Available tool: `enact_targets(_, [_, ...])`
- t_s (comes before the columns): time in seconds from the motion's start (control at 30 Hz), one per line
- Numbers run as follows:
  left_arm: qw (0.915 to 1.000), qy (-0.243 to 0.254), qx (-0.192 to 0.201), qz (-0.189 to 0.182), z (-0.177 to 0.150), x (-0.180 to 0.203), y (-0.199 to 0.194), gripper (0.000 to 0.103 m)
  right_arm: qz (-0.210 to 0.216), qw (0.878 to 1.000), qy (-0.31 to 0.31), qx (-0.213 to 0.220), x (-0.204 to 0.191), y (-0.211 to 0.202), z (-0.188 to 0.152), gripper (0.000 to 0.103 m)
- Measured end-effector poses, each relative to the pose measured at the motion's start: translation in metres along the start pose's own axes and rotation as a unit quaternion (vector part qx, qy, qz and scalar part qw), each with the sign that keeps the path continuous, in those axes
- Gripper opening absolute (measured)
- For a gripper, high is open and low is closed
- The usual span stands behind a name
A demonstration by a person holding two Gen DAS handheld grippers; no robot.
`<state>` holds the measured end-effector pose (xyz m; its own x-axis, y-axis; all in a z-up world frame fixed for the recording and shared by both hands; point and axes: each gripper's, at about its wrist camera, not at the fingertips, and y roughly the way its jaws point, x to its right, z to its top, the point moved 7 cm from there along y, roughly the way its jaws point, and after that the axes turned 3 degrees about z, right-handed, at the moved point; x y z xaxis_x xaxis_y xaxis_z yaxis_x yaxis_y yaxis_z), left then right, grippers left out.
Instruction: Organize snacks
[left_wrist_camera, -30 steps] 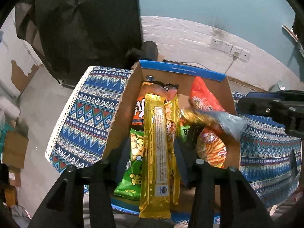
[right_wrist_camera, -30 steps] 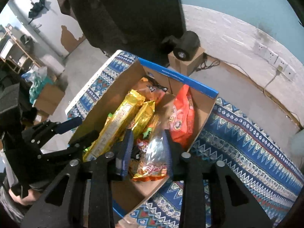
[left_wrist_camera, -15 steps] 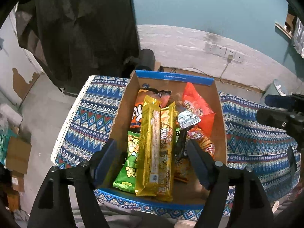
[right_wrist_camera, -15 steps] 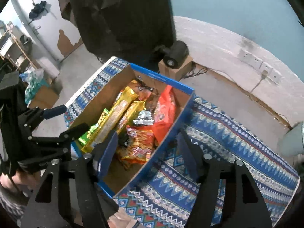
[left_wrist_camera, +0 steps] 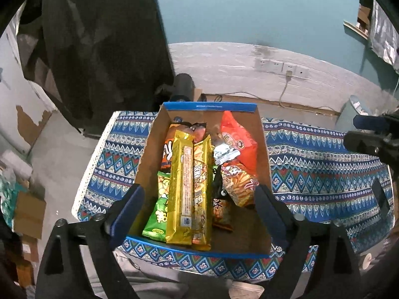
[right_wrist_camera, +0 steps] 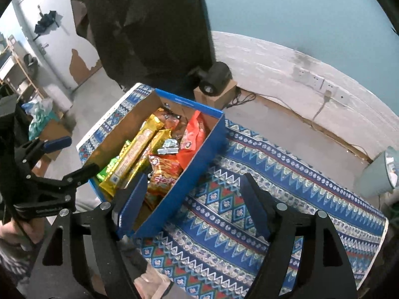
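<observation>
We hold both hand-held grippers, left (left_wrist_camera: 199,199) and right (right_wrist_camera: 193,194), just spreading, empty; box (left_wrist_camera: 261,144) of snacks (left_wrist_camera: 185,174) at twelve o'clock.

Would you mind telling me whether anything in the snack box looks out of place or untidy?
Slightly. In the cardboard box the long gold packet lies straight, but the silver-ended wrapper is crumpled and lies askew across the orange noodle bag. Nothing has spilled onto the patterned cloth.

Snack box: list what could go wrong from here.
1. The long gold packet overhangs the box's near edge; a nudge might tip it out.
2. The right gripper, jaws just opened and empty, straddles the box's blue side wall and may snag it while moving.
</observation>
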<state>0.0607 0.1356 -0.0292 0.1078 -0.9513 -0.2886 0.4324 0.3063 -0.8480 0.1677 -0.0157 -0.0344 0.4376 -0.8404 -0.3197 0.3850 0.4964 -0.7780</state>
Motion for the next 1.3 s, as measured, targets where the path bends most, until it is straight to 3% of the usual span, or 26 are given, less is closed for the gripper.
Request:
enact_targets(0.13, [0.9998, 0.012, 0.012, 0.004, 0.000, 0.006, -0.008, 0.101, -0.010, 1.000, -0.003, 0.010, 0.004, -0.009, -0.002, 0.078])
enact_targets(0.5, [0.9981, 0.032, 0.047, 0.025, 0.004, 0.017, -0.024, 0.101, -0.023, 0.999, -0.004, 0.026, 0.011, -0.023, -0.008, 0.079])
enact_targets(1.3, [0.9968, 0.045, 0.052, 0.041, 0.002, 0.023, -0.029, 0.101, -0.024, 0.999, -0.002, 0.024, 0.015, -0.022, -0.011, 0.079])
